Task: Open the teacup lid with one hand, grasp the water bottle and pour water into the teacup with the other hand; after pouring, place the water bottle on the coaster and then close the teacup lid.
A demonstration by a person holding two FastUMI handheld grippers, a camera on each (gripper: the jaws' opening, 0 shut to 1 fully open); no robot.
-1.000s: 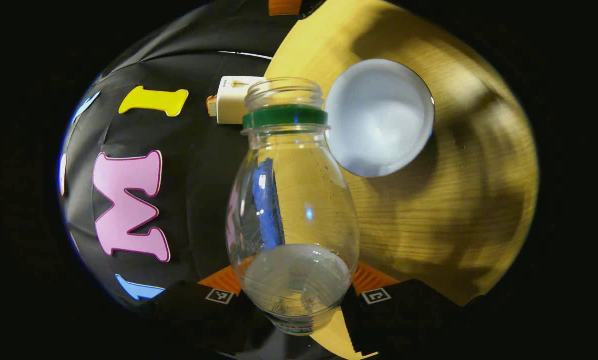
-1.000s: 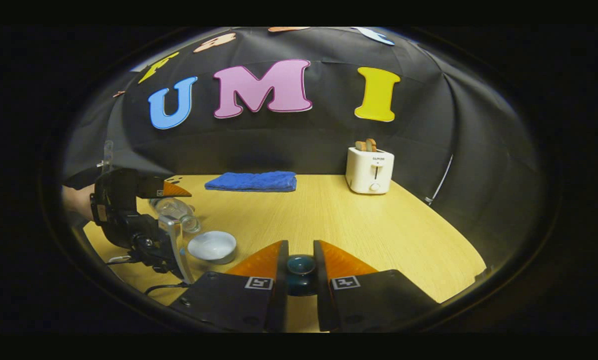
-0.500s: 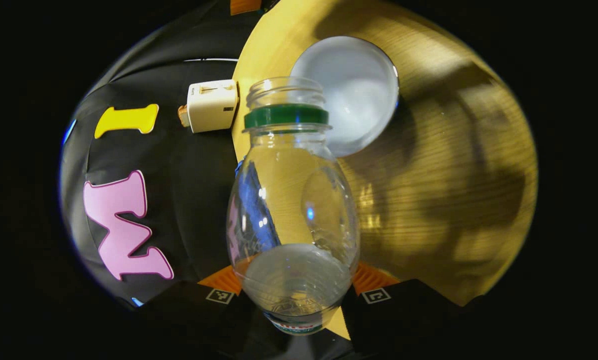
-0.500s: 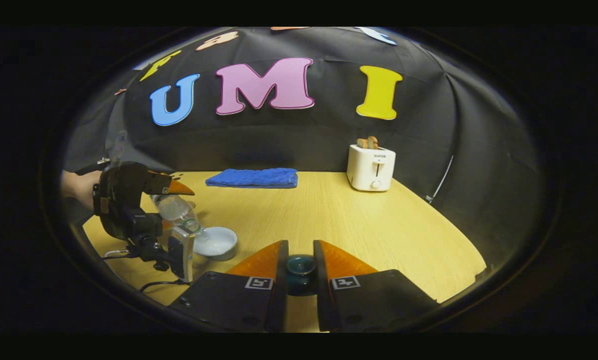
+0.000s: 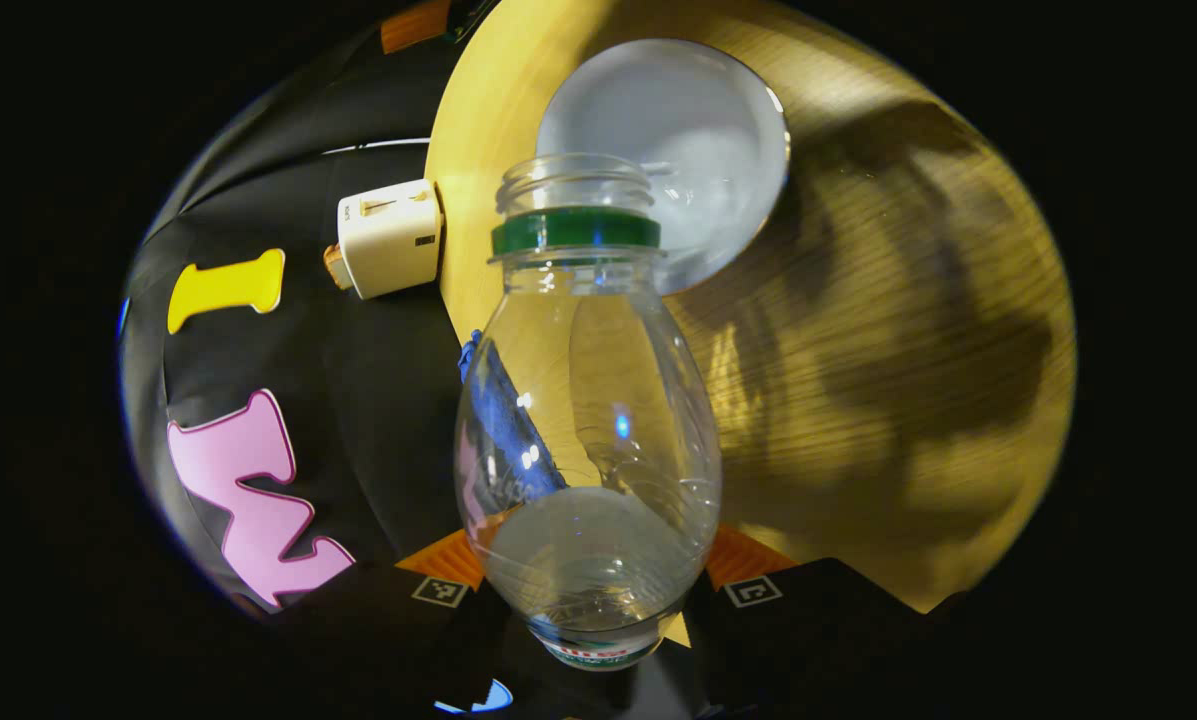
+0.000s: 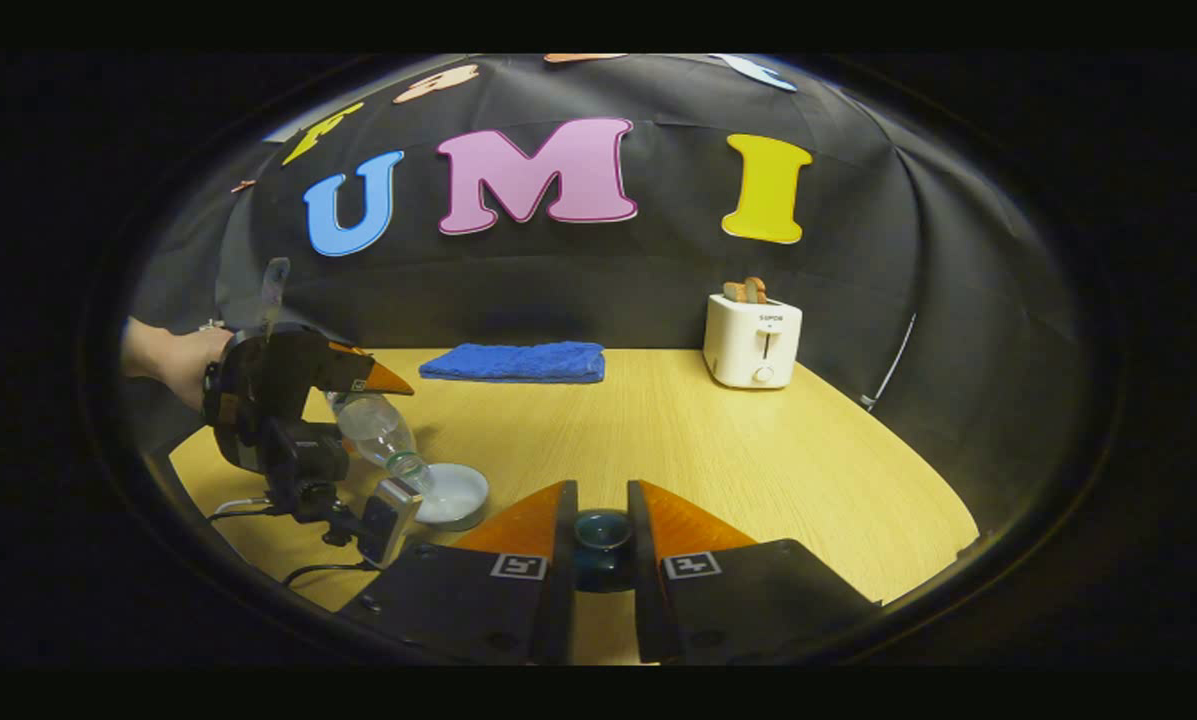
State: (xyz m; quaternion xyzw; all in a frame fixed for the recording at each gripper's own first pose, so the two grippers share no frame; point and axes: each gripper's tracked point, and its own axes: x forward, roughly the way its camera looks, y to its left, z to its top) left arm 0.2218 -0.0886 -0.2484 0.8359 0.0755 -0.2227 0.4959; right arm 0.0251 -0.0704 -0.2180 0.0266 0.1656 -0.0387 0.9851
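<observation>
Water bottle [image 5: 588, 420] is tipping mouth-down over the open teacup [image 5: 678, 150] near the tabletop's [image 6: 718, 450] left edge, left claw [image 5: 593, 590] clenching its base for pouring. Right claw [image 6: 603, 530] is pinching the teacup lid [image 6: 603, 545], keeping it clear.

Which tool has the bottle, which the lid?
Left tool grips the tilted bottle over the cup. Right tool pinches the lid.
</observation>
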